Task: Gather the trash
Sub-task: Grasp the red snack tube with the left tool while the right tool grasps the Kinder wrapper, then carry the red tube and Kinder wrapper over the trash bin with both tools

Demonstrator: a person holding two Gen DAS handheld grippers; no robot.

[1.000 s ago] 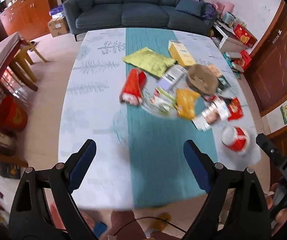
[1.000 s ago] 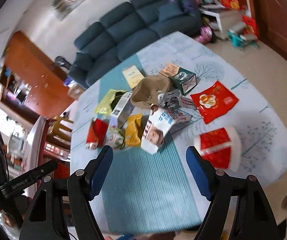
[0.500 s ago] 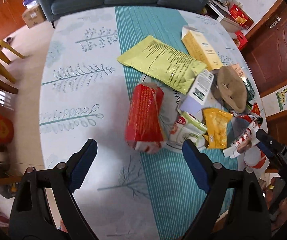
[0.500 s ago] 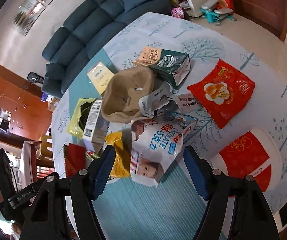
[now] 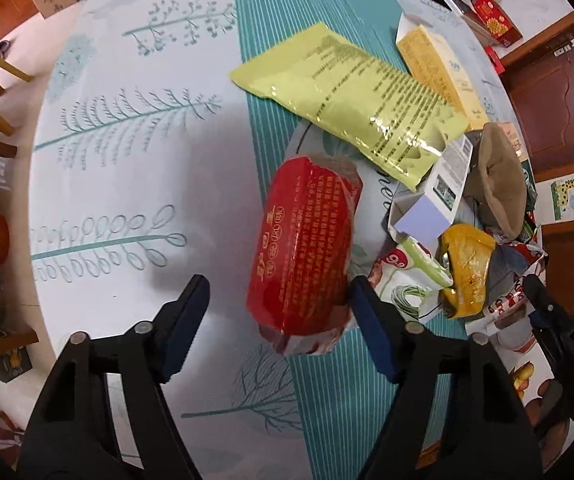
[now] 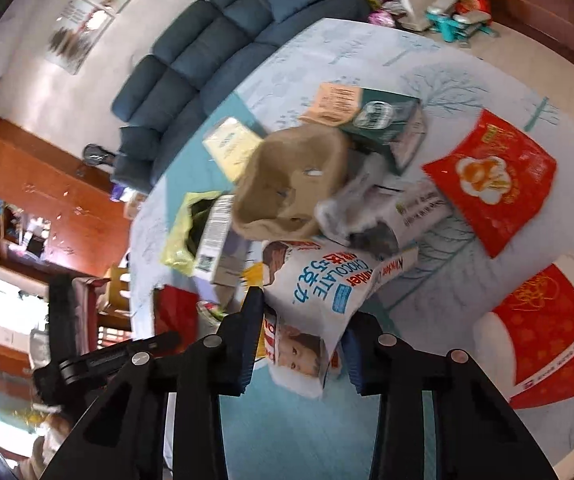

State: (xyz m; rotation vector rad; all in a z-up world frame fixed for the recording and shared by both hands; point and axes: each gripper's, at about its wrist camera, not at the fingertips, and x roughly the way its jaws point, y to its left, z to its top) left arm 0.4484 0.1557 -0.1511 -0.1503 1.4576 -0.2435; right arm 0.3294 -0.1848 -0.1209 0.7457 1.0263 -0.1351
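Both grippers have closed in on the heap since half a second ago, and the right one's jaws have narrowed. The left gripper [image 5: 279, 300] hangs with its jaws spread wide; the near end of the red cylindrical wrapper [image 5: 305, 252] lies between the blue pads [image 5: 189, 320], the right pad just beside the wrapper's edge, the left pad well apart from it. The right gripper [image 6: 305, 344] has its jaws drawn close around the lower end of the white Kinder chocolate bag [image 6: 319, 292]; whether the pads actually press it I cannot tell, as that view is blurred.

All the trash sits on the round table [image 5: 119, 168], crowded onto the far right half over the teal runner [image 5: 339, 412]. Left of the red wrapper the printed tablecloth lies bare out to the table's rim, giving the left gripper open room on that side. On the right, items overlap tightly.

Counted in the left view: one red wrapper, one yellow-green foil pouch [image 5: 351, 100], one yellow carton [image 5: 439, 68], one white and lavender box [image 5: 431, 204], one brown paper-pulp tray [image 5: 499, 184], one orange wrapper [image 5: 467, 264]. The right view adds one flat red snack bag [image 6: 491, 176], one green carton [image 6: 383, 128] and one red and white paper tub [image 6: 543, 328] near the table's edge.
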